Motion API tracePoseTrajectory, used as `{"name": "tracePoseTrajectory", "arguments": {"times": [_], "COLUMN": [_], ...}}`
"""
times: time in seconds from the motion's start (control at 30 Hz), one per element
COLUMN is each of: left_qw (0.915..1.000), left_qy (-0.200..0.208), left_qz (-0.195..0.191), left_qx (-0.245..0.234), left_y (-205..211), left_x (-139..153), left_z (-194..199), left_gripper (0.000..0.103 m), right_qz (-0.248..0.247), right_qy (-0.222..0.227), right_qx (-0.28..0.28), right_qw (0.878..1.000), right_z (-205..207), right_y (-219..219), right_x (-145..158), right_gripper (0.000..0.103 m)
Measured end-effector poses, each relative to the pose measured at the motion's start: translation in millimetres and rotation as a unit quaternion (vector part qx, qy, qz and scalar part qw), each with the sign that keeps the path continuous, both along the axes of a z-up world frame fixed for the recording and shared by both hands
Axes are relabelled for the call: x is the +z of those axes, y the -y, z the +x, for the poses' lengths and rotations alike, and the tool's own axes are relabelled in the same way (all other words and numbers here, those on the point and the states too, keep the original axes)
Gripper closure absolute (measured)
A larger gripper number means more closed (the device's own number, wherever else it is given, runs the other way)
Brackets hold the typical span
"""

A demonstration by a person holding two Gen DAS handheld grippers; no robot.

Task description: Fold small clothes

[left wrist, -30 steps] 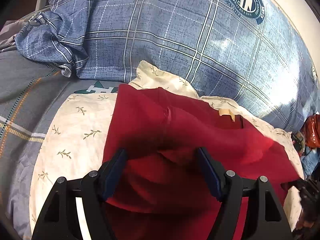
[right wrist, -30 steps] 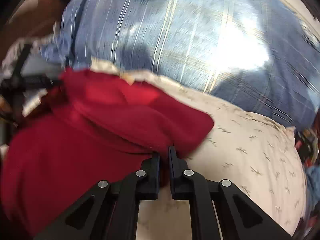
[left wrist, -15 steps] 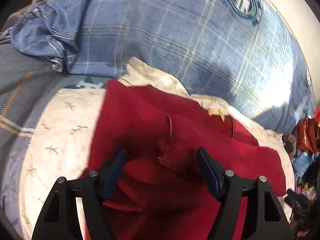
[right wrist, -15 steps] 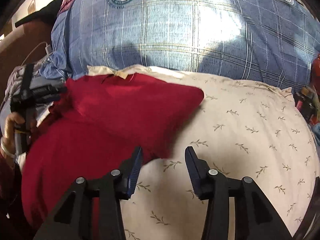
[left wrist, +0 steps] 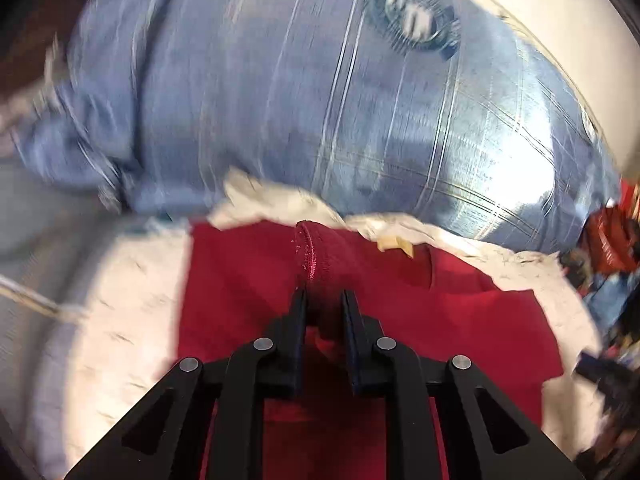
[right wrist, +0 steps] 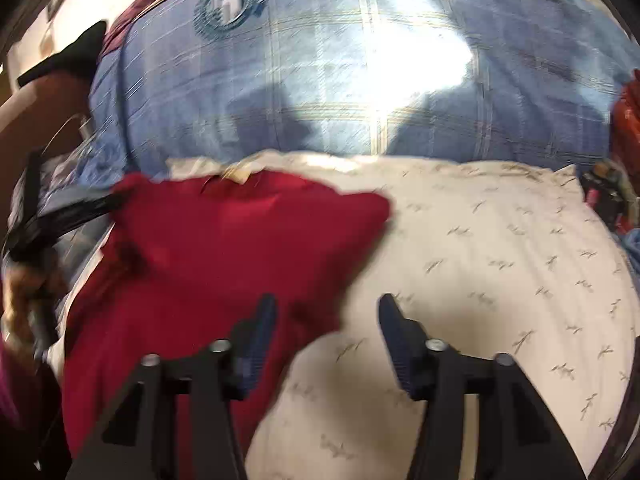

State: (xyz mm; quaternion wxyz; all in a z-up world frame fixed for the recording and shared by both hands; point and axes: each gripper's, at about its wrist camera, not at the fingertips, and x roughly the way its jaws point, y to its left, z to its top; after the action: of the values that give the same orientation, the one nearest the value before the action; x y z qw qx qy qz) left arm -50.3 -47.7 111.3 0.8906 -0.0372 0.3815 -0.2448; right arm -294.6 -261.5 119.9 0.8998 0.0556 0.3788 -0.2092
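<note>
Since 1 second ago, both grippers have traded roles: the left gripper (left wrist: pixel 323 300), then spread wide over the cloth, has just been closing and now pinches a raised, stitched ridge of the red garment (left wrist: pixel 400 320), while the right gripper (right wrist: pixel 328 312), then pressed together on the garment's edge, has just been opening, with only the red hem under its left finger and nothing gripped between them.

Largest first: the blue plaid duvet (right wrist: pixel 360 80) fills the upper half of both views. Below it the cream leaf-print pillow (right wrist: pixel 500 260) spans the lower centre and right of the right wrist view, and it is the folding surface. The red garment lies on the pillow, filling the centre and lower centre of the left wrist view and the left and lower left of the right wrist view, with 1 corner pointing toward the frame's centre. Its long axis appears to run from lower left to centre right in the right wrist view. A small beige label (left wrist: pixel 394 244) sits at its far edge, right of centre in the left view.

Judging from this, the garment lies left of and under the right gripper's fingers, so that gripper would need to shift left to retake an edge. The left hand is nearer, being already clamped on the seam (left wrist: pixel 311 256), and it likely leads the next fold.
</note>
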Motion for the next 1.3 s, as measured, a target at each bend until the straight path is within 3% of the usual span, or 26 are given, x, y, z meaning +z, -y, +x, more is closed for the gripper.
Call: {"name": "tracePoseTrajectory", "arguments": {"times": [0.03,0.1,0.2,0.3,0.33,0.37,0.47,0.53,0.63,0.7,0.73,0.77,0.8,0.87,0.93,0.97,1.0,1.13,1.2,1.3], "left_qw": [1.0,0.9996,0.9958,0.9966,0.997,0.997,0.996,0.9949,0.9946,0.9947,0.9946,0.9946,0.9946,0.9945,0.9946,0.9946,0.9946,0.9947,0.9944,0.9941], "left_qy": [0.004,-0.025,-0.087,-0.076,-0.07,-0.069,-0.079,-0.086,-0.083,-0.074,-0.075,-0.076,-0.078,-0.077,-0.073,-0.071,-0.071,-0.075,-0.077,-0.077], "left_qz": [0.005,0.008,0.016,0.024,0.025,0.028,0.038,0.049,0.061,0.071,0.07,0.068,0.067,0.068,0.071,0.073,0.073,0.068,0.068,0.073], "left_qx": [0.002,0.01,0.025,0.024,0.021,0.021,0.02,0.017,0.013,0.013,0.014,0.016,0.017,0.019,0.021,0.021,0.02,0.021,0.022,0.024], "left_y": [-3.9,-11.8,-12.7,-3.5,-0.9,0.1,4.5,9.1,14.7,16.6,16.2,15.6,15.2,15.7,16.5,16.8,17.2,14.2,14.1,15.6], "left_x": [-0.7,-14.2,-42.2,-39.1,-37.4,-37.9,-47.2,-52.7,-55.5,-54.8,-55.0,-55.1,-55.2,-56.0,-56.1,-56.1,-56.3,-57.0,-57.1,-56.7], "left_z": [-3.0,1.6,16.3,20.5,20.1,20.0,21.6,23.5,24.2,21.3,21.4,21.2,21.5,21.4,20.0,18.7,18.5,18.5,19.7,19.4], "left_gripper": [0.087,0.087,0.087,0.087,0.087,0.087,0.086,0.073,0.066,0.065,0.065,0.065,0.065,0.065,0.065,0.065,0.064,0.063,0.062,0.06], "right_qz": [-0.006,0.003,0.065,0.12,0.13,0.129,0.031,-0.04,0.001,0.025,0.049,0.067,0.088,0.113,0.097,0.077,0.068,0.031,0.013,-0.004], "right_qy": [0.003,0.009,0.002,-0.005,-0.015,-0.023,-0.036,-0.054,-0.045,-0.023,-0.009,0.0,0.008,0.006,-0.024,-0.047,-0.061,-0.046,-0.045,-0.033], "right_qx": [-0.018,-0.035,-0.051,-0.059,-0.062,-0.06,-0.043,-0.056,-0.073,-0.075,-0.076,-0.07,-0.06,-0.041,-0.036,-0.04,-0.04,-0.067,-0.074,-0.08], "right_qw": [1.0,0.999,0.997,0.991,0.989,0.99,0.998,0.996,0.996,0.997,0.996,0.995,0.994,0.993,0.994,0.995,0.995,0.996,0.996,0.996], "right_z": [5.6,16.0,44.9,75.1,85.5,90.0,95.8,96.4,85.4,70.2,57.9,51.0,44.6,36.7,38.8,40.8,42.1,27.4,21.4,21.4], "right_y": [4.5,12.7,34.2,53.7,59.7,60.9,48.2,46.3,57.3,54.6,50.4,46.6,40.6,26.6,15.1,11.3,10.7,2.3,-0.3,-1.7], "right_x": [1.7,0.8,-12.0,-30.4,-38.1,-41.6,-35.7,-39.6,-42.1,-32.3,-26.1,-23.3,-21.7,-25.2,-38.2,-48.6,-56.6,-48.4,-43.3,-29.4], "right_gripper": [0.037,0.036,0.034,0.037,0.047,0.085,0.091,0.091,0.089,0.078,0.07,0.048,0.033,0.033,0.043,0.065,0.068,0.069,0.063,0.063]}}
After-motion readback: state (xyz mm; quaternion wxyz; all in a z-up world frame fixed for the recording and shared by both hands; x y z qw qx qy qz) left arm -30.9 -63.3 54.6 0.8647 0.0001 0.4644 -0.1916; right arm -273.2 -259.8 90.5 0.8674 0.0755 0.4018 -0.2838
